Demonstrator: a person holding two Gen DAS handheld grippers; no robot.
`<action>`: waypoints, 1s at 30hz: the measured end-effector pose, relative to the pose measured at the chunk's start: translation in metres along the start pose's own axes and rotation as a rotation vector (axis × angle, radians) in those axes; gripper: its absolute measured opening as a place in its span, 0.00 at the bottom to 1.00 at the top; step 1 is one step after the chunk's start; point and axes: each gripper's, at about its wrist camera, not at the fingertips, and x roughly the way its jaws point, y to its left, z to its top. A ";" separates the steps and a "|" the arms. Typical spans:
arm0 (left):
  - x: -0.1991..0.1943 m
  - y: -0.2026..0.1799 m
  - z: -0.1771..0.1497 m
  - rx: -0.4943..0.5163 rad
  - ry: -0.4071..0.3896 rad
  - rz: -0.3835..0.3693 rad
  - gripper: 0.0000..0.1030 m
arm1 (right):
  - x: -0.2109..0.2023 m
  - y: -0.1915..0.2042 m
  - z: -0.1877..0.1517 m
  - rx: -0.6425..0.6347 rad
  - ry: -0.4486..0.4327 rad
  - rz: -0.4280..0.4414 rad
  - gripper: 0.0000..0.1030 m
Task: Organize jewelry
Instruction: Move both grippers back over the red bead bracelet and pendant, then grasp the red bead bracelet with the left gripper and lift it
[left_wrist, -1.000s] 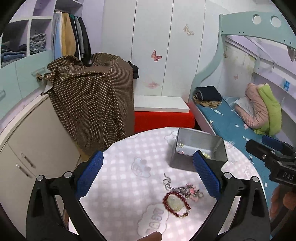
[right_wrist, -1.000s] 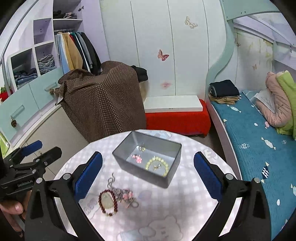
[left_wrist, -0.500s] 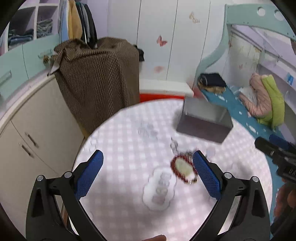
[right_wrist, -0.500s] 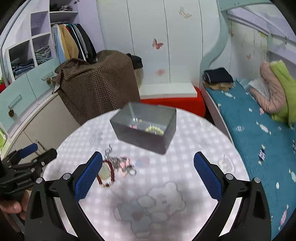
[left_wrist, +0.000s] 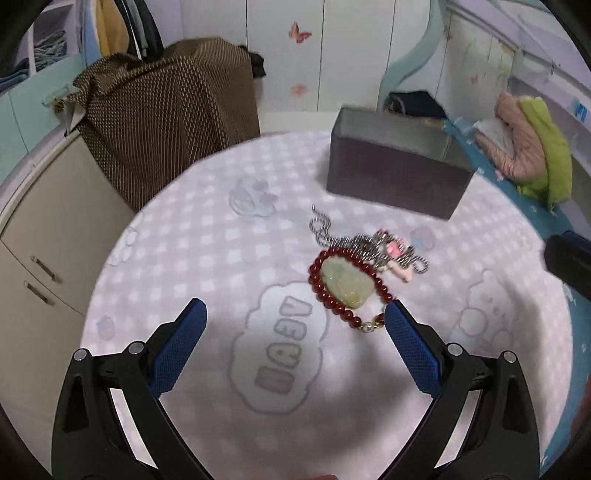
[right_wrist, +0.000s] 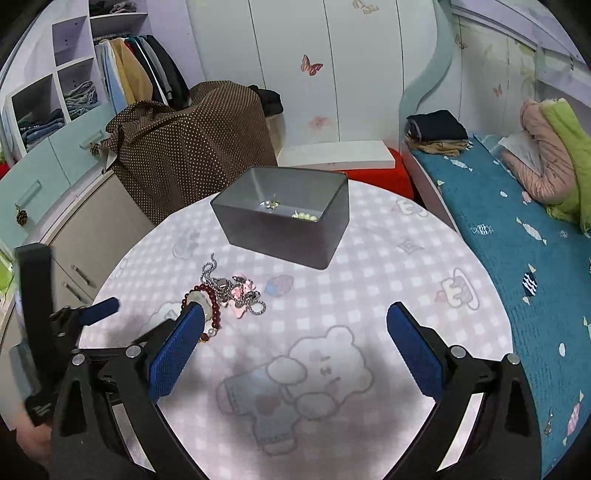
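A red bead bracelet (left_wrist: 334, 291) with a pale green jade pendant (left_wrist: 345, 282) lies on the round table, touching a silver chain with pink charms (left_wrist: 373, 245). My left gripper (left_wrist: 293, 314) is open and empty, low over the table just in front of the bracelet; its right fingertip (left_wrist: 395, 314) is beside the bracelet's clasp. A grey box (right_wrist: 284, 214) behind holds pearls (right_wrist: 304, 216) and small pieces. My right gripper (right_wrist: 293, 319) is open and empty, to the right of the jewelry pile (right_wrist: 229, 291).
The table has a pink checked cloth (right_wrist: 332, 369) with cartoon prints. A brown dotted cover (right_wrist: 192, 144) stands behind left by cabinets. A bed with a teal sheet (right_wrist: 517, 229) runs along the right. The left gripper also shows in the right wrist view (right_wrist: 88, 312).
My left gripper has dropped down and forward towards the bracelet, which now lies close by its right fingertip. My right gripper has also lowered towards the table. Both stayed open.
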 end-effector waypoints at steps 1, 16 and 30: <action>0.005 0.000 0.000 -0.001 0.012 0.003 0.94 | 0.002 -0.001 -0.001 0.001 0.008 0.004 0.92; 0.029 0.010 0.005 -0.025 0.052 -0.055 0.11 | 0.016 -0.003 -0.001 0.003 0.048 0.039 0.92; -0.028 0.036 0.016 -0.064 -0.121 -0.220 0.07 | 0.041 0.035 -0.009 -0.055 0.116 0.122 0.92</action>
